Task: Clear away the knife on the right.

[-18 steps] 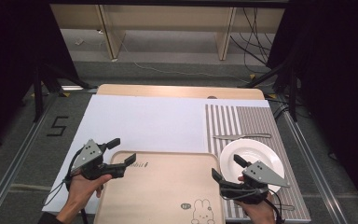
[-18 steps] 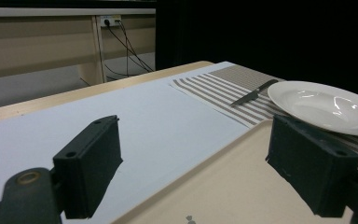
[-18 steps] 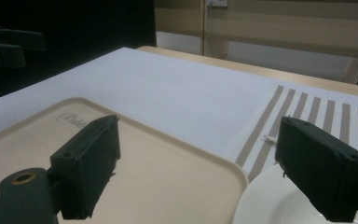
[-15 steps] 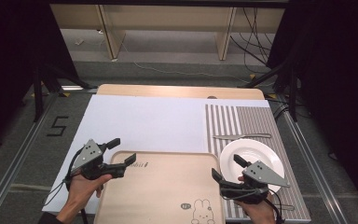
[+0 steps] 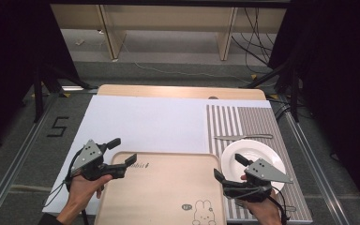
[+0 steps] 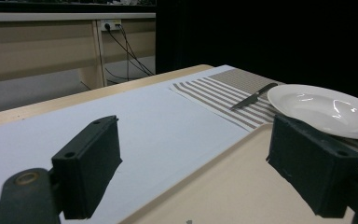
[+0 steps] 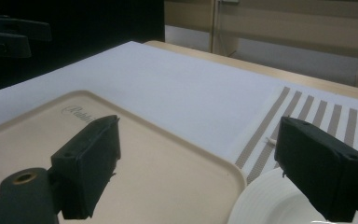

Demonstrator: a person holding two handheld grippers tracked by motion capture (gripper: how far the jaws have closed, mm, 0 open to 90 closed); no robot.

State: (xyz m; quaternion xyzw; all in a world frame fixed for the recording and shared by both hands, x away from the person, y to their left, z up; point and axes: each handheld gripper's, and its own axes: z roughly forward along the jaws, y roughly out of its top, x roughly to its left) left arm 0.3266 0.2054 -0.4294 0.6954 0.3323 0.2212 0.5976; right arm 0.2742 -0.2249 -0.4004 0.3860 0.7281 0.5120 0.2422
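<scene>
The left gripper hovers at the tray's far-left corner, jaws apart, gripping nothing; the right gripper, jaws wide and empty, sits between the tray's right edge and the white plate. The tray lies near, centre.

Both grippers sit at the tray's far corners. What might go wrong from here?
1. The right gripper hangs open between the tray and the white plate, which almost touch; closing on the tray's rim could nudge the plate.
2. The plate lies near the knife on the striped mat, so a shove might knock it.
3. The left gripper straddles the tray's far left corner; a one-sided lift may tilt the tray.
</scene>
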